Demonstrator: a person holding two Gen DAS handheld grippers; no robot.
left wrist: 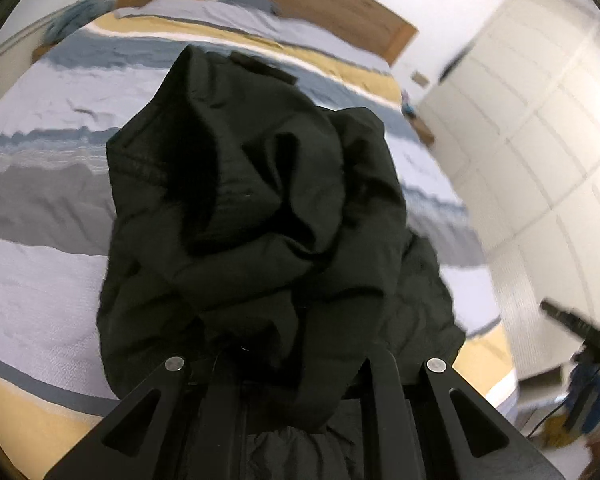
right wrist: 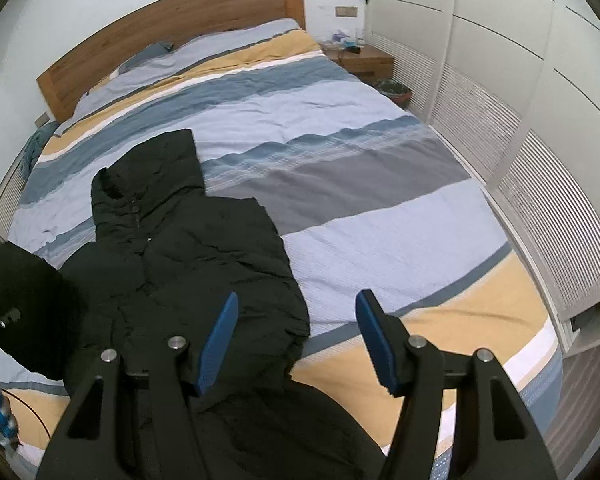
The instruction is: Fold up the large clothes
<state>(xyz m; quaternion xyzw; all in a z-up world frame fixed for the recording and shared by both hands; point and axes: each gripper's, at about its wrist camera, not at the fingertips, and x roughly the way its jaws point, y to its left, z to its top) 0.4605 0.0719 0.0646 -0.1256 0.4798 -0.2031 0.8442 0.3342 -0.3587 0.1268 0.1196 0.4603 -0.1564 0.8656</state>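
- Right in front of us, our left gripper (left wrist: 300, 364) is clenched on a bunch of the black coat (right wrist: 188, 248). The cloth hides the tips of its fingers and hangs over them in thick folds.
- Our right gripper (right wrist: 296, 332) has let go. Its blue pads (right wrist: 220, 340) stand wide apart with nothing between them. One pad is over the coat's side edge, the other over the bare cover.
- The coat lies on the bed (right wrist: 380, 168), by the foot edge and nearer the left side edge. Its hood (right wrist: 156, 172) points toward the wooden headboard (right wrist: 172, 28).
- The bed has a striped cover in blue, grey, yellow and white.
- White cupboards (right wrist: 520, 92) stand along the right side edge of the bed.
- A small wooden table (right wrist: 364, 60) sits by the head corner on that side.
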